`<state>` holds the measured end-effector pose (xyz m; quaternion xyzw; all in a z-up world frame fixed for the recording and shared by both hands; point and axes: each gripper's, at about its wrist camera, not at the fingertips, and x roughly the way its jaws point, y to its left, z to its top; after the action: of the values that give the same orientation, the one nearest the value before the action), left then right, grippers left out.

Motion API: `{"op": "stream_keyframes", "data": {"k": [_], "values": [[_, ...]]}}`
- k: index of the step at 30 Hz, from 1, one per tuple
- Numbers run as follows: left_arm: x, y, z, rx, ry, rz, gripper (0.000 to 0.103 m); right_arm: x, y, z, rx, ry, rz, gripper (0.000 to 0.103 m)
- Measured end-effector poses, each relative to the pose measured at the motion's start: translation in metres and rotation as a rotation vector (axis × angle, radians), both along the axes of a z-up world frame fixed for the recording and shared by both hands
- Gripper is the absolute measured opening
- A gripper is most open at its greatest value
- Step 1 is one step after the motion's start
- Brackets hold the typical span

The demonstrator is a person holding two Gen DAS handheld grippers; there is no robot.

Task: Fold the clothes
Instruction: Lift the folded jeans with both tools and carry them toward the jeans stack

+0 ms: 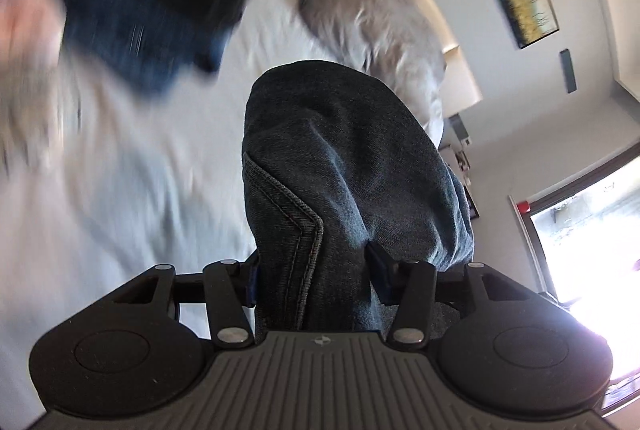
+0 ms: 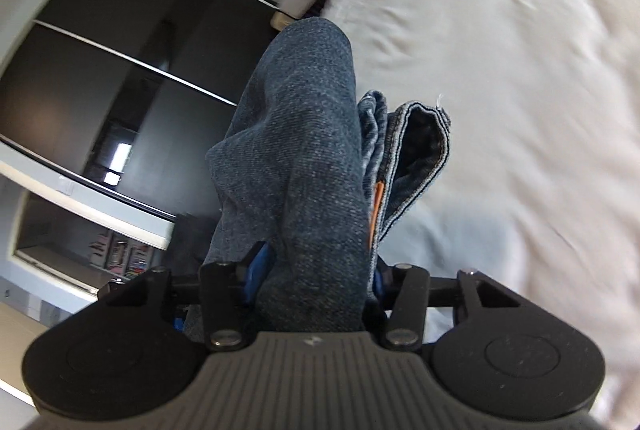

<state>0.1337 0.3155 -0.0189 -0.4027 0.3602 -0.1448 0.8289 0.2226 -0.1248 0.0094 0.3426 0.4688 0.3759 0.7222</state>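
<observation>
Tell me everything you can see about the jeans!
The jeans are dark blue denim, thick and wrinkly, with stitched seams along the edges. In the right wrist view, a hem opening shows its dark inside, and an orange strip peeks out beside it. The left hand-held gripper and right hand-held gripper each pinch a bunch of the cloth, holding it up above the white bed.

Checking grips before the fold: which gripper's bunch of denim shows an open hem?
The right gripper: beside its jeans a hemmed opening gapes. The left gripper shows only stitched seam.
</observation>
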Motion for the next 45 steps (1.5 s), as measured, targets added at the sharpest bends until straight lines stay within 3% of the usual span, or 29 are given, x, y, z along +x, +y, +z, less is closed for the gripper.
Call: {"op": "stream_keyframes", "data": {"k": [7,13,19,25,31,35,37,39,45], "values": [[0.053,0.074,0.092,0.090,-0.090,0.054,0.048,0.077,0.095,0.071,0.081,-0.094,0.034,0.053],[0.103,0.132,0.117,0.142,-0.110,0.092,0.048,0.142,0.186,0.086,0.111,-0.115,0.047,0.053],[0.148,0.174,0.105,0.131,-0.099,0.141,0.048,0.198,0.248,0.081,0.100,-0.108,0.067,0.053],[0.184,0.226,0.069,0.108,-0.067,0.163,0.048,0.235,0.287,0.051,0.058,-0.117,0.085,0.053],[0.195,0.246,0.018,0.083,-0.028,0.184,0.050,0.238,0.308,0.015,-0.021,-0.129,0.104,0.053],[0.191,0.249,-0.004,0.099,-0.012,0.203,0.056,0.234,0.314,-0.002,-0.048,-0.137,0.108,0.054],[0.188,0.252,-0.012,0.067,0.014,0.230,0.060,0.230,0.318,-0.006,-0.060,-0.149,0.106,0.054],[0.182,0.253,-0.012,0.060,0.013,0.246,0.060,0.228,0.322,-0.006,-0.066,-0.151,0.103,0.055],[0.173,0.241,0.013,0.145,0.023,0.279,0.060,0.225,0.321,0.005,-0.114,-0.138,0.076,0.063]]}}
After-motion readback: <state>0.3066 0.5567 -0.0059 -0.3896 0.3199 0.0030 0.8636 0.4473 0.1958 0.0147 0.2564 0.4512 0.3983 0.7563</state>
